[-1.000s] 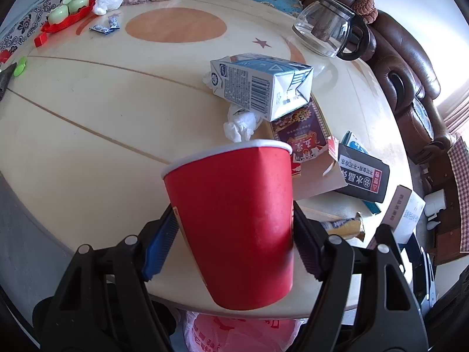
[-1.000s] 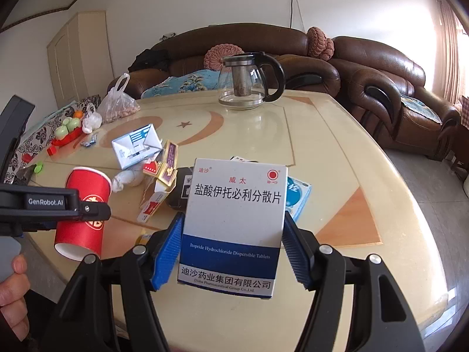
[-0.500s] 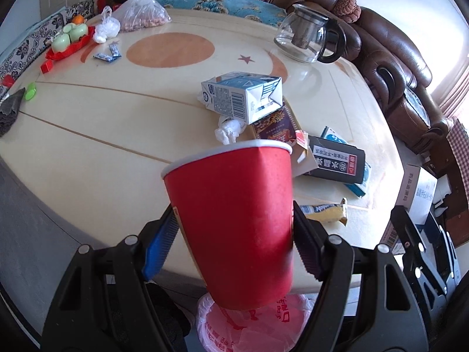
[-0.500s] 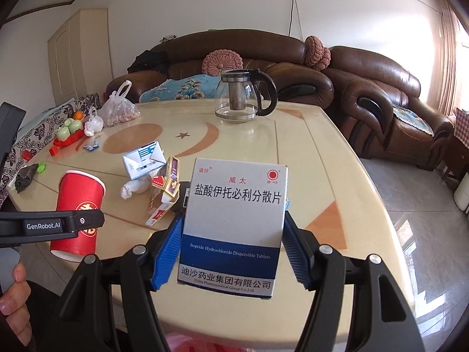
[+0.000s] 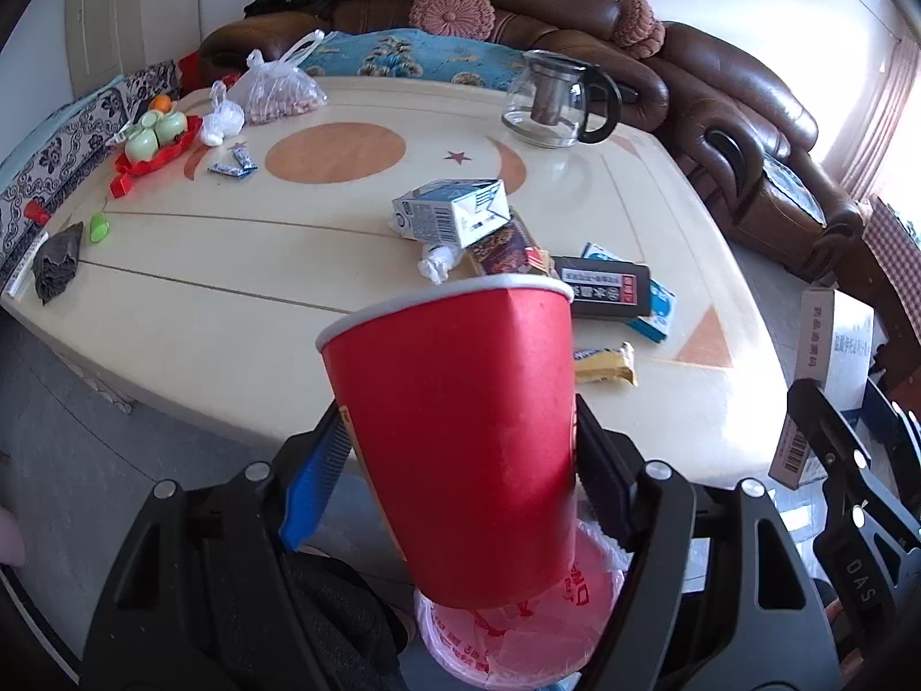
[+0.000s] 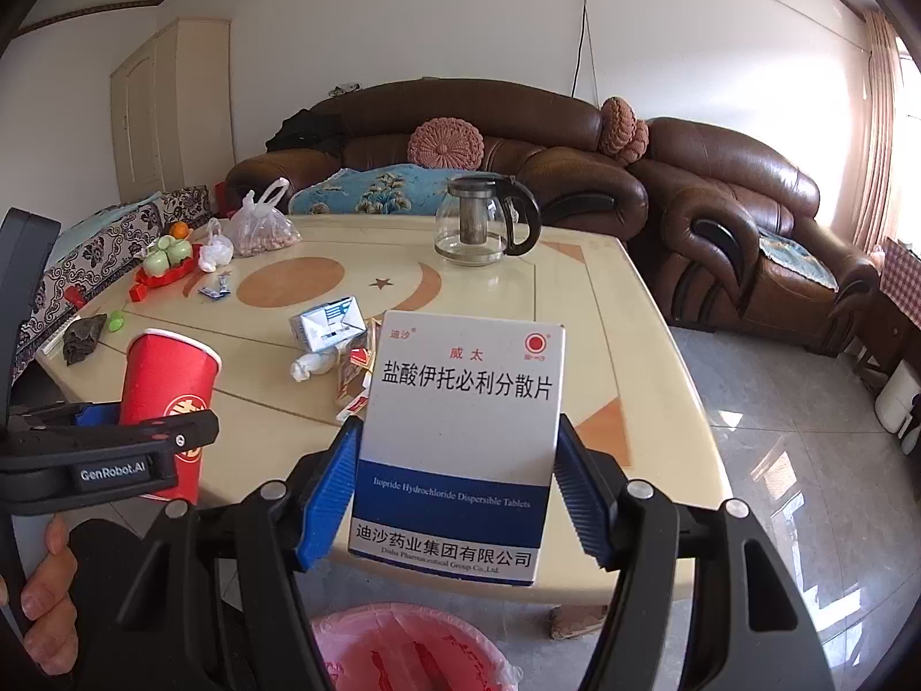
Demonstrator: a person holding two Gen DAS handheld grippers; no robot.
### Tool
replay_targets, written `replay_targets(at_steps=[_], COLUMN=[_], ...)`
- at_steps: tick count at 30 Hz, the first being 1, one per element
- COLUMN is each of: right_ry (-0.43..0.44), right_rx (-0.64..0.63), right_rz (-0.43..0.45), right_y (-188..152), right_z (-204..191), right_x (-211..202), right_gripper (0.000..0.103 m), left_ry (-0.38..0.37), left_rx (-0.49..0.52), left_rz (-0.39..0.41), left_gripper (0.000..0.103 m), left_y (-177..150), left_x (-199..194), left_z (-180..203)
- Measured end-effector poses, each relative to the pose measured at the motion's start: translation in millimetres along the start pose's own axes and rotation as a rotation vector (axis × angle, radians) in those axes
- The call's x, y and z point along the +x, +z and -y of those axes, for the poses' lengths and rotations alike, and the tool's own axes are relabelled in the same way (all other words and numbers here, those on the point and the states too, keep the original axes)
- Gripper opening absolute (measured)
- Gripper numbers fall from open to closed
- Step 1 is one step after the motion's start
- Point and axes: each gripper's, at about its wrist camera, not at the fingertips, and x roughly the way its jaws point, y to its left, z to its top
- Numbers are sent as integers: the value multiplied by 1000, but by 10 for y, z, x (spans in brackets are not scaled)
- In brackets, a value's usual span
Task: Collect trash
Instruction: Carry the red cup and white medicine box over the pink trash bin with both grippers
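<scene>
- I have both claws backed off from the desk (image 5: 242, 334) compared with a second ago: the desk edge has dropped lower and farther away in both views, and the pink-lined bin (image 5: 518, 633) now shows below each claw where only a sliver showed before. I read that as the carry step nearly done, with the drop into the bin next.
- My left claw (image 5: 460, 478) is clenched on the red paper cup (image 5: 460, 437), blue pad at 9 o'clock and dark pad at 3 o'clock pressing its lower half. The cup stands rim up, tilted slightly, its base hanging right over the bin at 6 o'clock.
- My right claw (image 6: 457, 489) is grasping the white and blue medicine box (image 6: 460, 437) by its two side edges, printed face toward the camera. The bin rim (image 6: 414, 650) sits at 6 o'clock below it, a little toward 7.
- In the right view I see the left claw and cup at 9 o'clock, held by a hand (image 6: 40, 599).
- More trash is left on the desk at 12 o'clock: a milk carton (image 5: 452, 219), a crumpled tissue (image 5: 437, 265), a dark box (image 5: 604, 293), a yellow wrapper (image 5: 604, 363).
- The glass teapot (image 5: 552, 103) and the bagged food far back look like keepers, in my judgement.
</scene>
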Motion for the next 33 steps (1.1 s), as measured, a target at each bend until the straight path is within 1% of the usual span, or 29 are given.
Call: replay_targets(at_steps=[8,15,24,33], right_ry=[2,4,4,-1], right_rx=[-31,-48,-47,-45], right_rz=[31,38,28,-24], right_y=[-85,-228,-390,-637], right_z=[-116,-173,-208,-169], right_x=[-527,-832,-1033,-1062], right_gripper=[63,63,63,64], left_ry=[-23,-23,-26,-26], left_rx=[60,96,129,178], left_rz=[35,41,55,21], left_gripper=[72,72,72,72], left_y=[-252,-486,-707,-925], left_x=[-329,-502,-684,-630], left_z=[137,182,216,286])
